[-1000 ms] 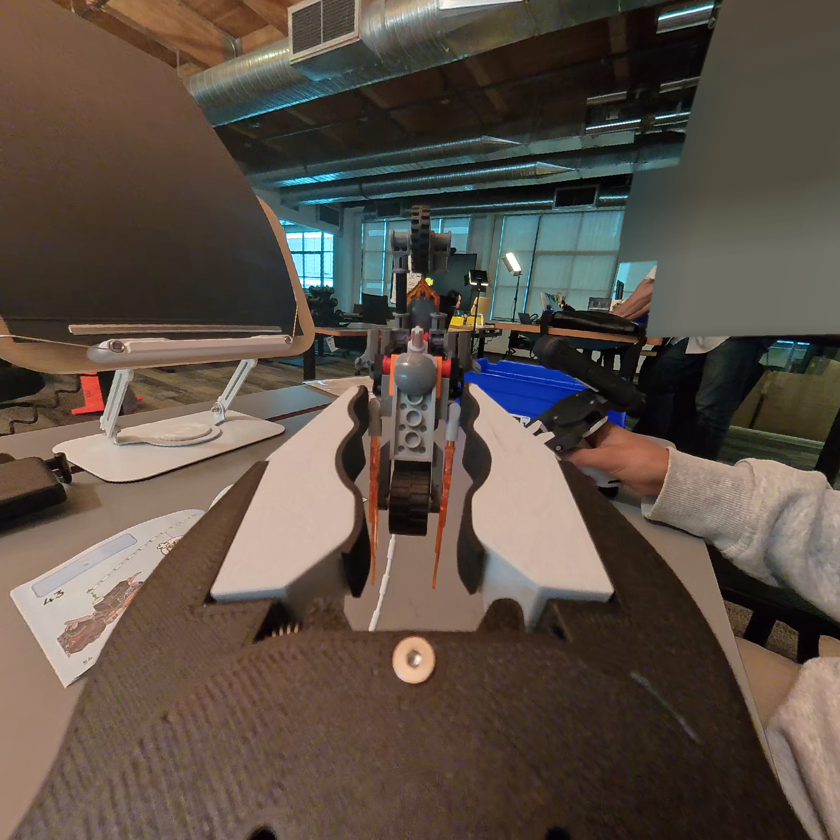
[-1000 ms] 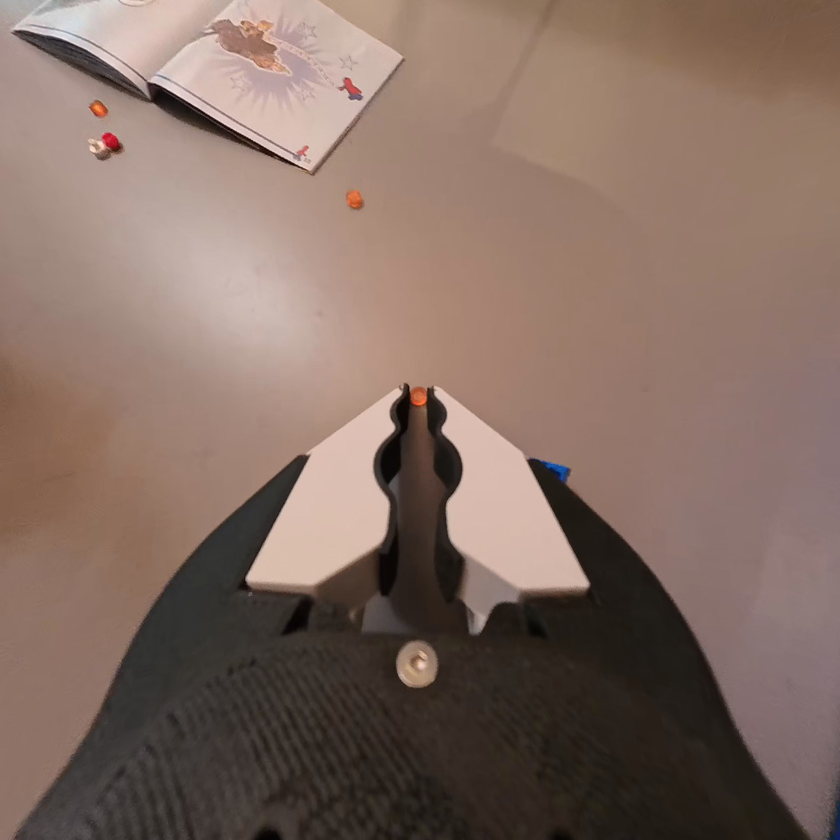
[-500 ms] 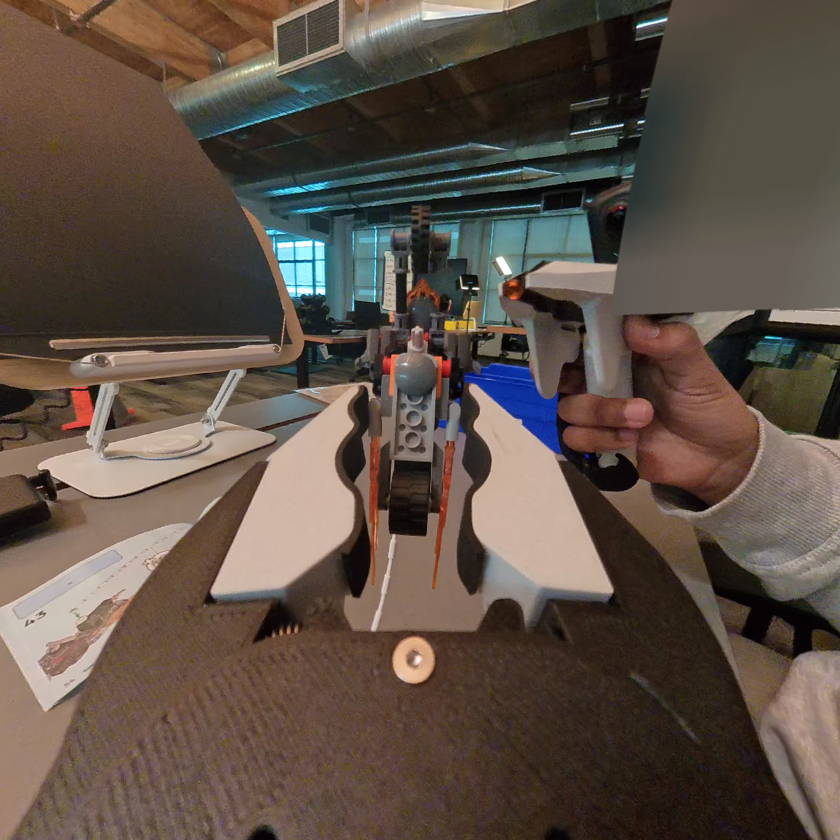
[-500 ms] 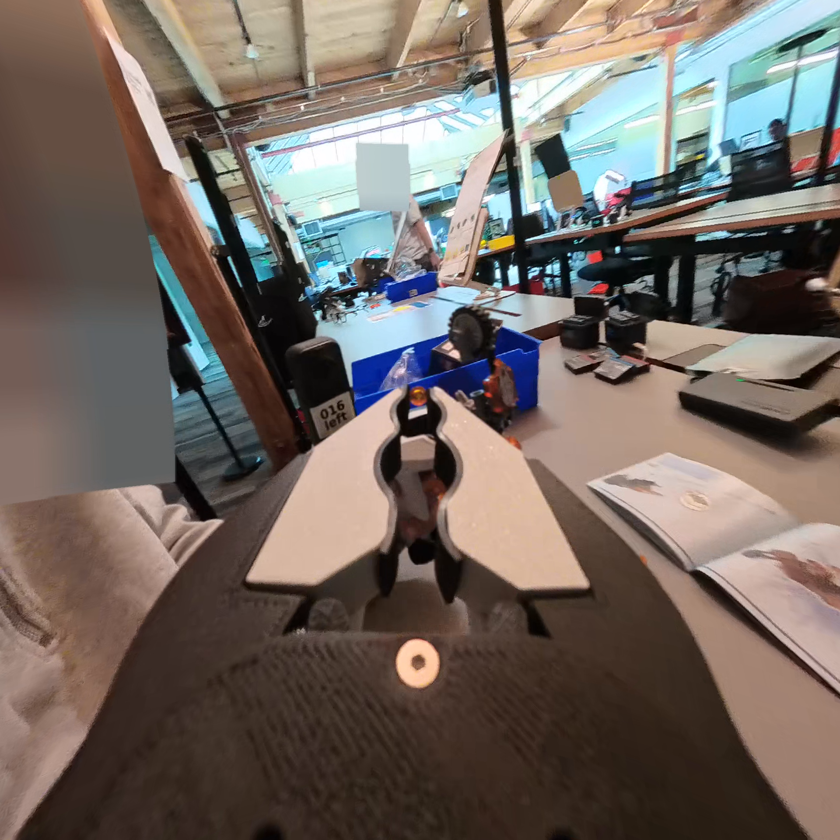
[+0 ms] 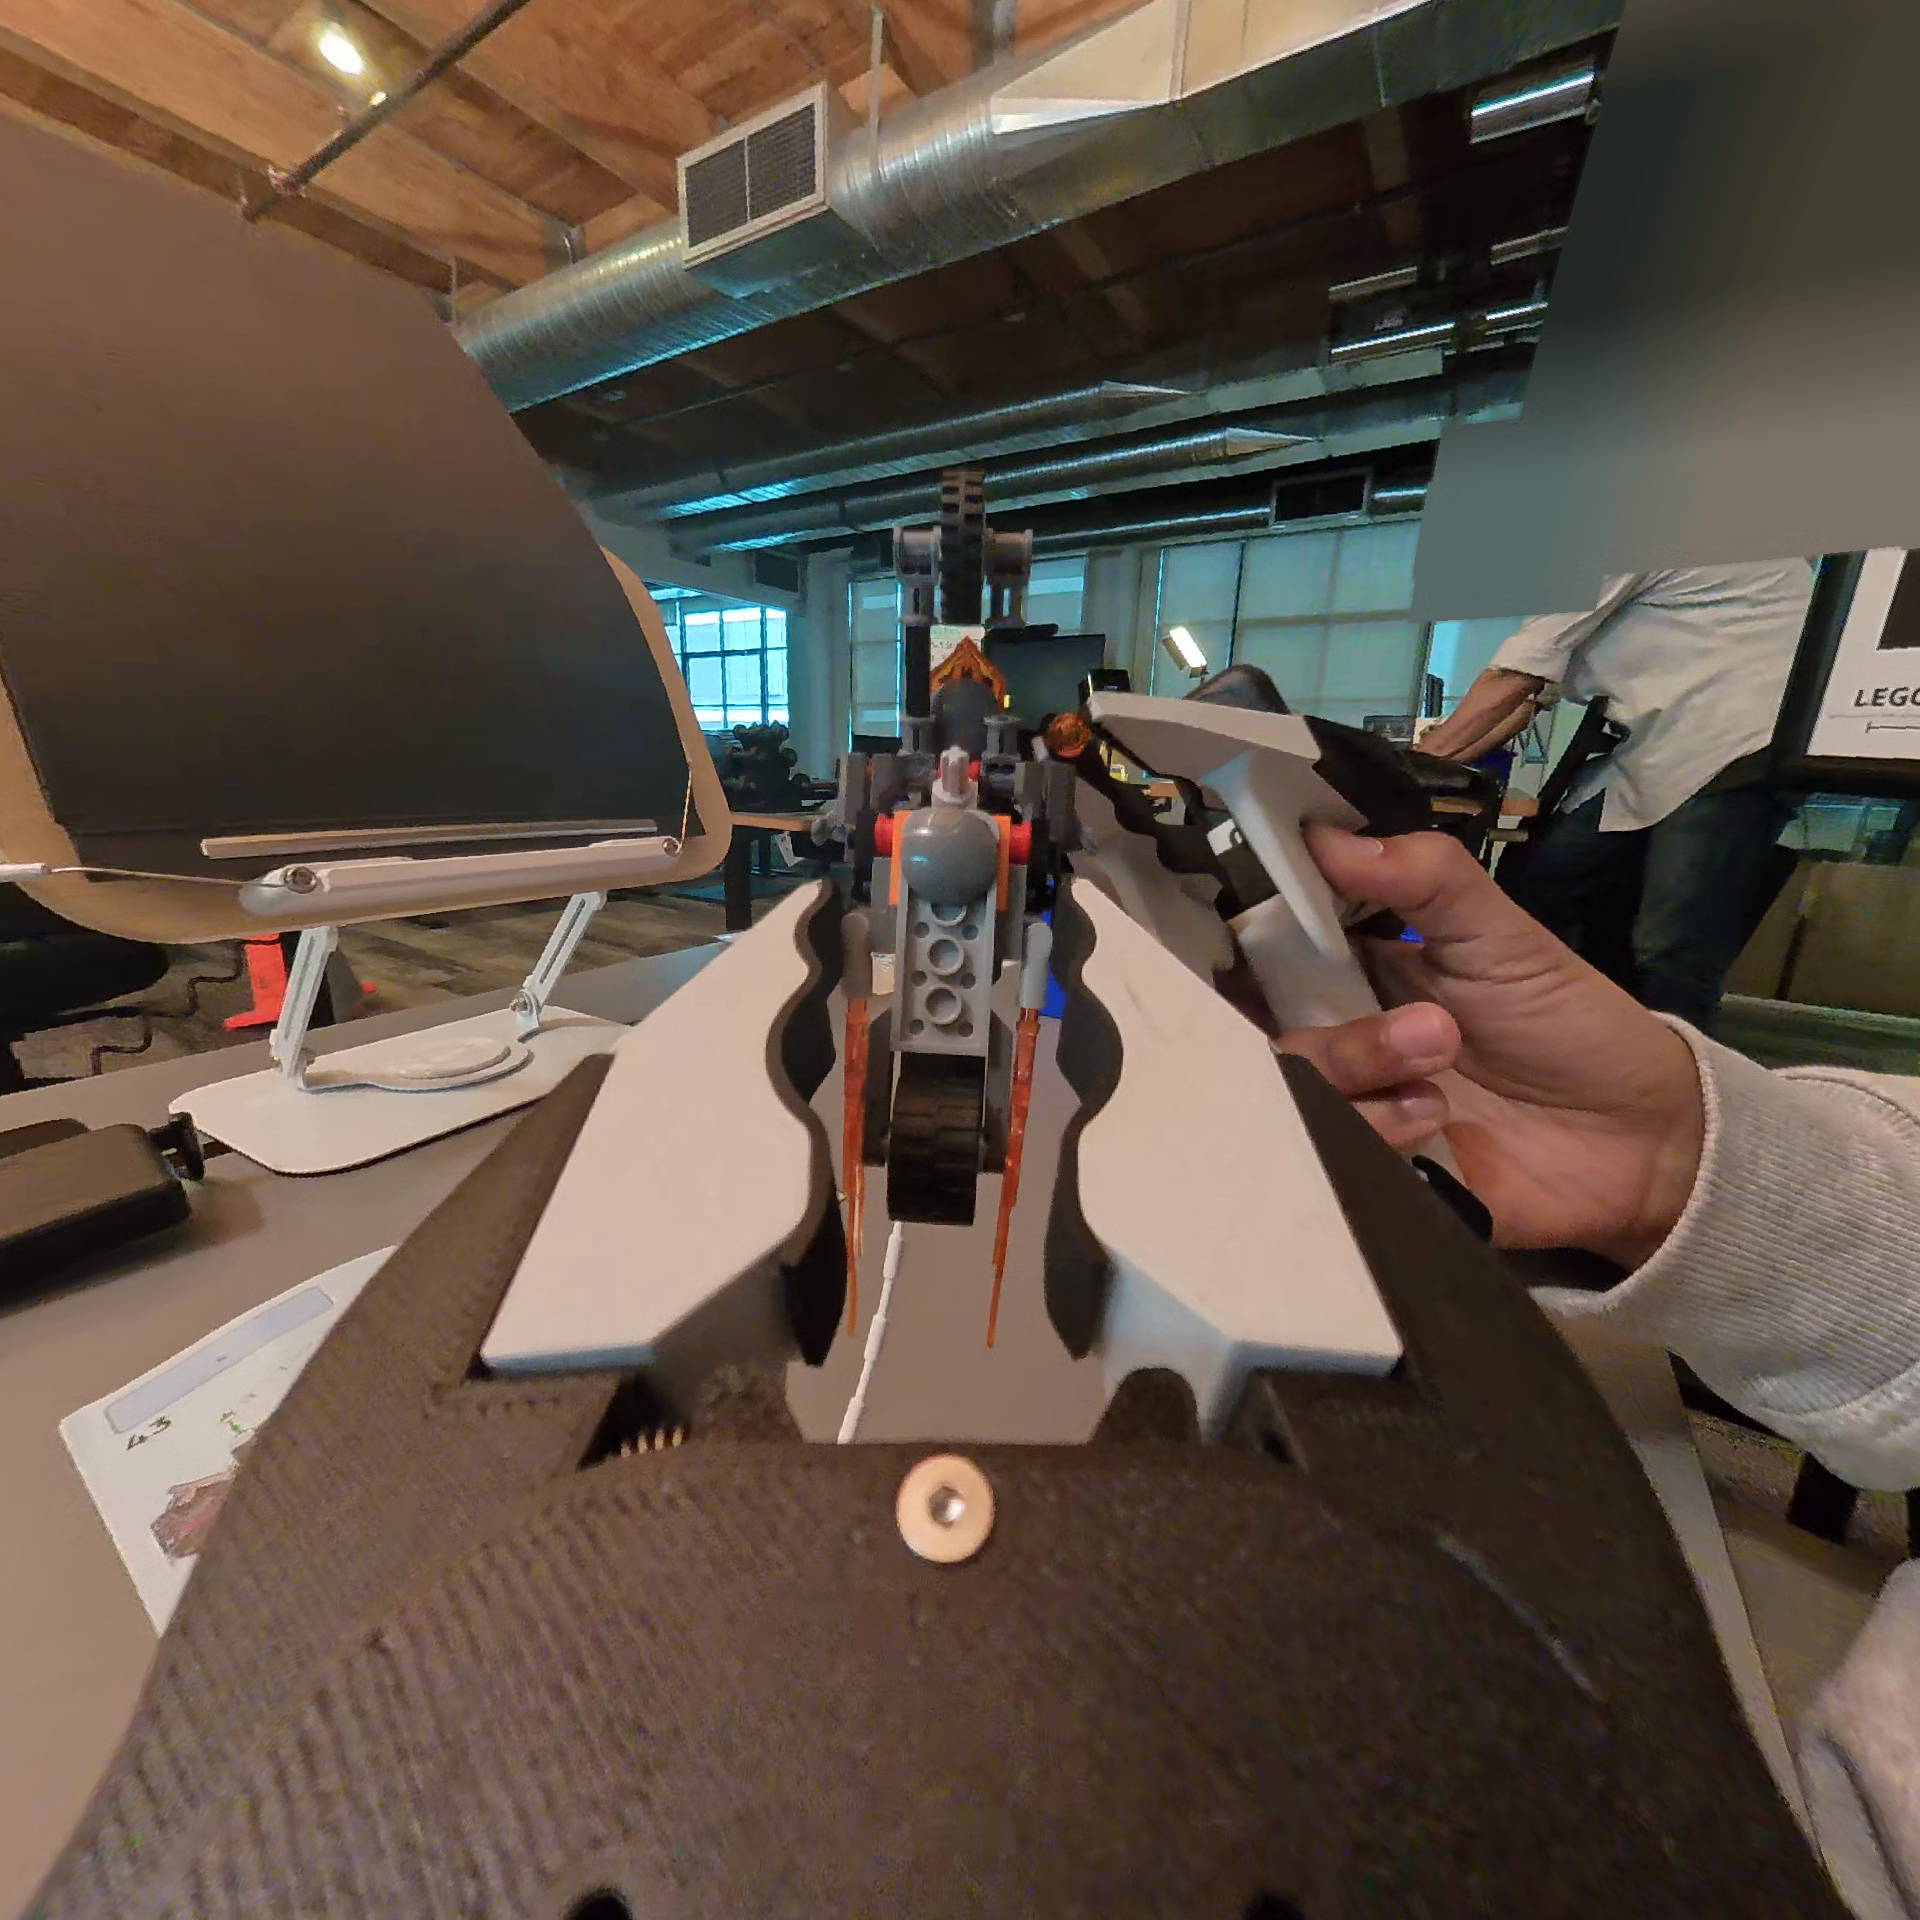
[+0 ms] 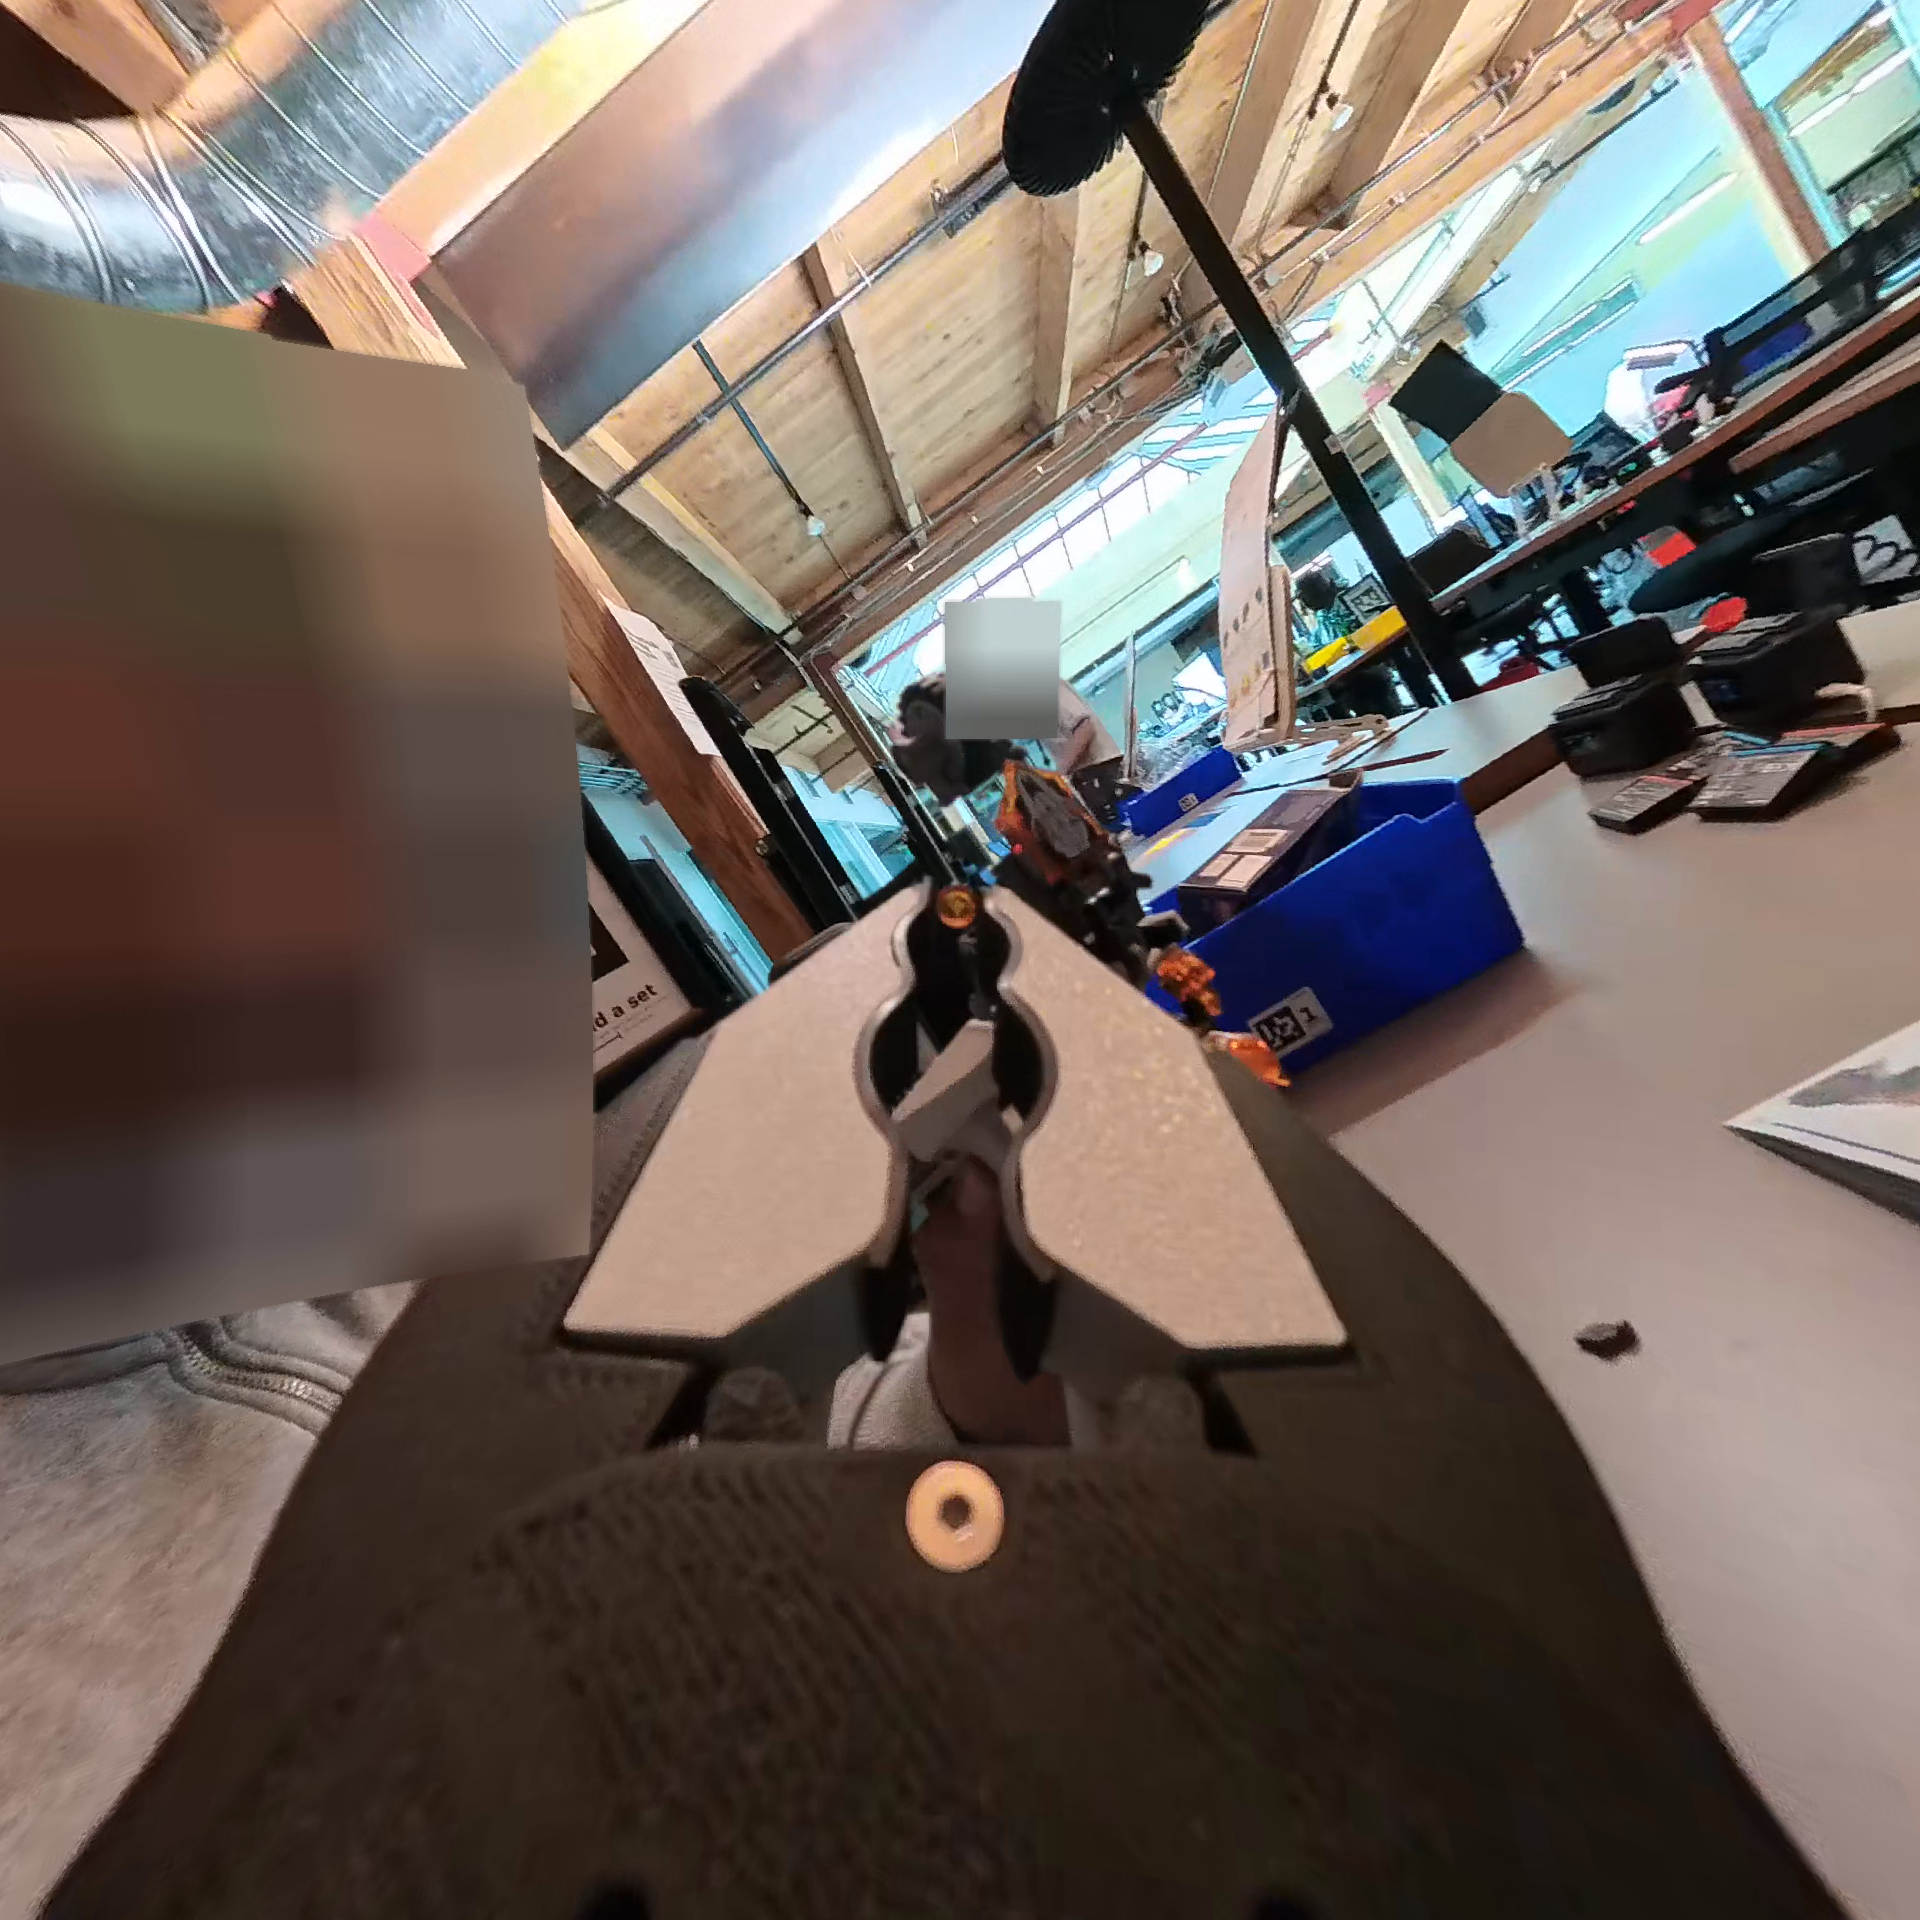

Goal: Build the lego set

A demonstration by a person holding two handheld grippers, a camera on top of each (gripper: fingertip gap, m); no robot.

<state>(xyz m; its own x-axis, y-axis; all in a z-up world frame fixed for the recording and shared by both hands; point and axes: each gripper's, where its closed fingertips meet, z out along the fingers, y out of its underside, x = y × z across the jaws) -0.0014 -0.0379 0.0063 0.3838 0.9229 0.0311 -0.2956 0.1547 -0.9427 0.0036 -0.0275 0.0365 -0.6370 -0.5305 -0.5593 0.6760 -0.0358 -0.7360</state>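
Observation:
My left gripper [image 5: 948,902] is shut on the lego model [image 5: 940,977], a grey, black and orange motorbike-like build with a black wheel and two long orange flame pieces, held upright above the table. My right gripper [image 6: 954,894] is shut on a small round orange stud [image 6: 954,908] at its very tips. In the left wrist view its fingers [image 5: 1195,738] come in from the right, and the stud [image 5: 1064,734] is close to the model's upper right side. Whether it touches I cannot tell. Part of the model [image 6: 1055,826] shows beyond my right fingertips.
A blue bin [image 6: 1351,935] stands on the grey table [image 6: 1662,1039] behind the model. An open instruction booklet [image 6: 1849,1132] lies to the right, and a page of it shows in the left wrist view [image 5: 187,1455]. A screen on a white stand [image 5: 416,1039] is left. Black boxes [image 6: 1714,748] are far right. My two grippers' fingertips are within a few centimetres of each other.
My right gripper lifted off the table with the orange stud, swung up and moved in to the model's upper right. My left gripper kept hold of the model and barely moved.

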